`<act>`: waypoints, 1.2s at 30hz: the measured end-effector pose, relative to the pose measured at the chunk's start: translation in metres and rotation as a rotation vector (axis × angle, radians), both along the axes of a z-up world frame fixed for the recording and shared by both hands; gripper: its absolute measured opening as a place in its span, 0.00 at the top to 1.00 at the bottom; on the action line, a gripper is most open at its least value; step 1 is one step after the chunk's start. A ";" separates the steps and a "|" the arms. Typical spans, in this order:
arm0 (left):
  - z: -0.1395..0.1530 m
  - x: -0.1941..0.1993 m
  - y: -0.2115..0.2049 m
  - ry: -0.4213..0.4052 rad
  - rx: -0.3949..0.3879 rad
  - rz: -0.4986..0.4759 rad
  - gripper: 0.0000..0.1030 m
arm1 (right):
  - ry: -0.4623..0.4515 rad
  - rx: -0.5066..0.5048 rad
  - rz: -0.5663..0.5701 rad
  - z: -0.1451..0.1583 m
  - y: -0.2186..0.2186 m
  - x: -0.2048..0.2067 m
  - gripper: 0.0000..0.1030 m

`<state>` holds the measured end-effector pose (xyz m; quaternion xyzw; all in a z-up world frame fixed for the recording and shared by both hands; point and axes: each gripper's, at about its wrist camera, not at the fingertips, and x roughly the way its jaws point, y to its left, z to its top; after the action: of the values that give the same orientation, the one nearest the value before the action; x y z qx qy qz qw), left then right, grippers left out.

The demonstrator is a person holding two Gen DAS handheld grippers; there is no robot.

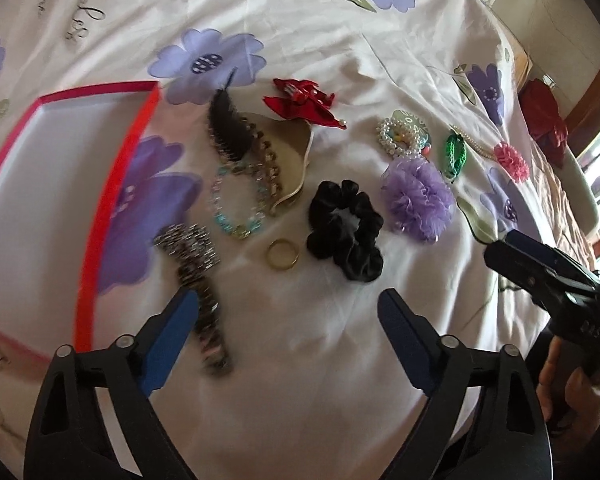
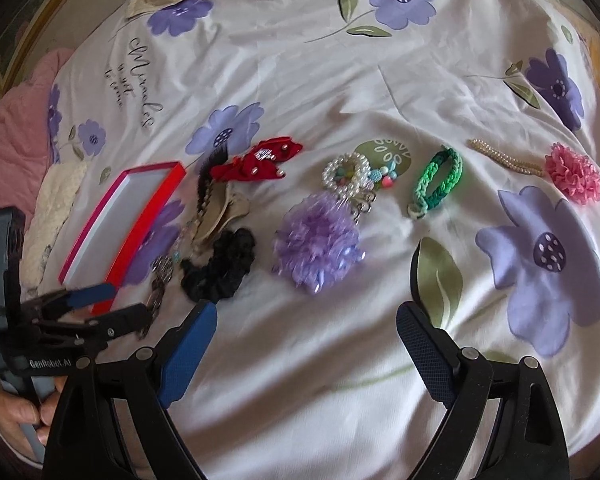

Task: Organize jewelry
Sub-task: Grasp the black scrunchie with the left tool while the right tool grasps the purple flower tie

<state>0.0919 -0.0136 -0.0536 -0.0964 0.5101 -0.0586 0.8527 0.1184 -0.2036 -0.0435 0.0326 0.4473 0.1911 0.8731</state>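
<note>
Nothing is picked yet. Both hand-held grippers, left hand-held gripper point(image 1: 288, 308) and right hand-held gripper point(image 2: 306, 322), stand apart and empty above the bed point(image 2: 300, 80). The jewelry lies scattered; the gold ring point(image 1: 282, 254) is at twelve o'clock of the left one, the red box point(image 1: 40, 152) at ten o'clock. Next, I judge, it must descend and close on the ring.

A white bedsheet point(image 2: 320, 92) printed with purple flowers and green leaves carries a red-rimmed box point(image 1: 112, 184) (white inside), a black scrunchie point(image 1: 346, 228), a lilac pom-pom point(image 2: 318, 244), a red bow clip point(image 1: 302, 102), a green braided bracelet point(image 2: 436, 182), a pink flower point(image 2: 574, 178) and a gold ring point(image 1: 282, 254).
</note>
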 end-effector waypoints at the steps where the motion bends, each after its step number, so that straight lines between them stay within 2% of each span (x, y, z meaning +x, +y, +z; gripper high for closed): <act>1: -0.003 0.006 -0.003 0.009 -0.012 -0.008 0.17 | 0.003 0.000 -0.007 -0.002 0.000 0.008 0.15; 5: -0.013 0.023 -0.012 0.035 -0.041 -0.034 0.19 | 0.034 0.006 -0.035 -0.013 0.002 0.034 0.23; 8: -0.018 0.035 -0.018 0.046 -0.054 -0.051 0.28 | 0.058 0.007 -0.042 -0.022 0.007 0.050 0.30; 11: -0.023 0.043 -0.022 0.055 -0.072 -0.076 0.51 | 0.075 -0.006 -0.040 -0.032 0.012 0.061 0.42; 12: -0.024 0.045 -0.023 0.058 -0.083 -0.090 0.66 | 0.083 -0.009 -0.040 -0.036 0.014 0.064 0.49; 13: -0.025 0.045 -0.024 0.061 -0.088 -0.097 0.75 | 0.093 -0.009 -0.040 -0.040 0.014 0.066 0.56; 14: -0.026 0.045 -0.025 0.062 -0.093 -0.104 0.78 | 0.104 -0.007 -0.042 -0.044 0.015 0.068 0.59; 16: -0.024 0.043 -0.026 0.051 -0.101 -0.120 0.87 | 0.111 0.007 -0.039 -0.048 0.015 0.069 0.76; 19: -0.018 0.037 -0.025 0.029 -0.097 -0.133 0.89 | 0.079 0.005 -0.031 -0.042 0.015 0.063 0.83; 26: 0.004 0.014 -0.011 -0.030 -0.100 -0.130 0.90 | 0.034 0.054 -0.012 -0.020 0.016 0.045 0.84; 36: 0.034 -0.025 0.050 -0.118 -0.102 -0.022 0.91 | -0.006 0.110 0.101 0.010 0.059 0.020 0.85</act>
<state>0.0667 0.0362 -0.0192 -0.1304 0.4563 -0.0995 0.8746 0.1385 -0.1446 -0.0339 0.0575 0.4346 0.2595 0.8605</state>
